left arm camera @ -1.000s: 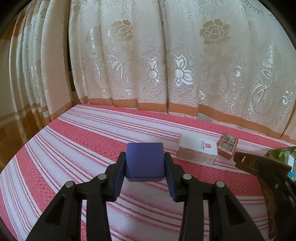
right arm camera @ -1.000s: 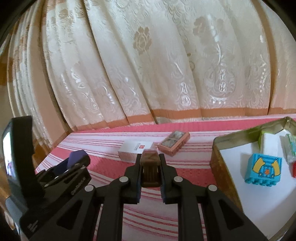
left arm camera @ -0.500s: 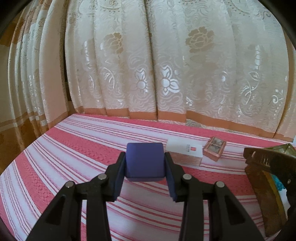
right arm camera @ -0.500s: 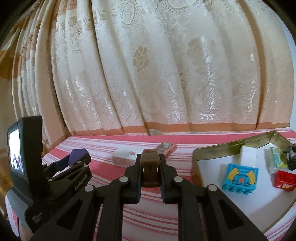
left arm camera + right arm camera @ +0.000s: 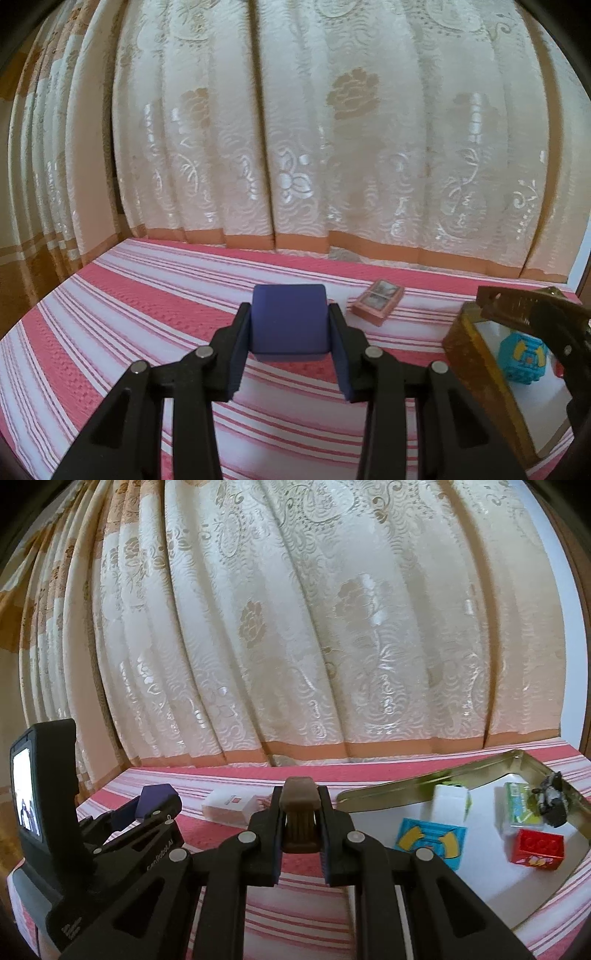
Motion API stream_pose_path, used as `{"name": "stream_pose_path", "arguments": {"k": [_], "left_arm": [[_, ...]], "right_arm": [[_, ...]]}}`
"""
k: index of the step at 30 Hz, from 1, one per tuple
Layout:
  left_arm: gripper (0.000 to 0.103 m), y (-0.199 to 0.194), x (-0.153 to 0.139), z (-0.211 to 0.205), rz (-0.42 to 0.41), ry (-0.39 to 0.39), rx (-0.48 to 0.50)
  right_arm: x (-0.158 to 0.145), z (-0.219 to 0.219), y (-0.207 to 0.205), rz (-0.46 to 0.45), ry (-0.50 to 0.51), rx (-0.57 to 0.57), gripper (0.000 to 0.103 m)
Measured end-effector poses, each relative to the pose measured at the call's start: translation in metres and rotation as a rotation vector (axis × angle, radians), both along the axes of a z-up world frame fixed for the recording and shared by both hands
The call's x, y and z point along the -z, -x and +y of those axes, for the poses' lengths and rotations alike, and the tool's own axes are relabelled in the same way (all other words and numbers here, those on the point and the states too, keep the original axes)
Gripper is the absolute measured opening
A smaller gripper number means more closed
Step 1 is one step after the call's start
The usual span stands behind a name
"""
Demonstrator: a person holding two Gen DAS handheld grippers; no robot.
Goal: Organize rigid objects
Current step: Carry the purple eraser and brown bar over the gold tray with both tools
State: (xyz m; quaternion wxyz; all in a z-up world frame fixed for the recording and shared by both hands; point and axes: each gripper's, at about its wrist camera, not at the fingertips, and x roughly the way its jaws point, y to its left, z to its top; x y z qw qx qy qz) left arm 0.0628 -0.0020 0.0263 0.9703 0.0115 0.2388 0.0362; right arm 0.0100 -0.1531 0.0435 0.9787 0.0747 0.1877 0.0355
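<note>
My left gripper is shut on a dark blue cube and holds it above the striped cloth. It also shows in the right wrist view at the left. My right gripper is shut on a small brown ridged piece, held just left of the gold tin tray. The tray lies at the right in the left wrist view, with a blue patterned block inside.
The tray holds a blue block, a white box, a green-white packet, a red brick and a dark figure. A white box and a pink framed box lie on the red-and-white striped cloth. Curtains hang behind.
Both grippers have moved right towards the tray, still holding their pieces. More of the tray's inside shows now. The white box has slipped behind the blue cube in the left wrist view.
</note>
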Motion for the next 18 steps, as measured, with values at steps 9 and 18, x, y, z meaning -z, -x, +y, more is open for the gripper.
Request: {"name": "stream_pose_path", "arguments": {"k": [9, 18], "left_arm": [[0.039, 0.01, -0.004, -0.036, -0.023, -0.011, 0.045], [0.039, 0.017, -0.008, -0.073, -0.04, -0.024, 0.092]], "right_arm": [[-0.003, -0.031, 0.011, -0.021, 0.012, 0.045, 0.018], [-0.006, -0.071, 0.018, -0.036, 0.017, 0.102, 0.018]]}}
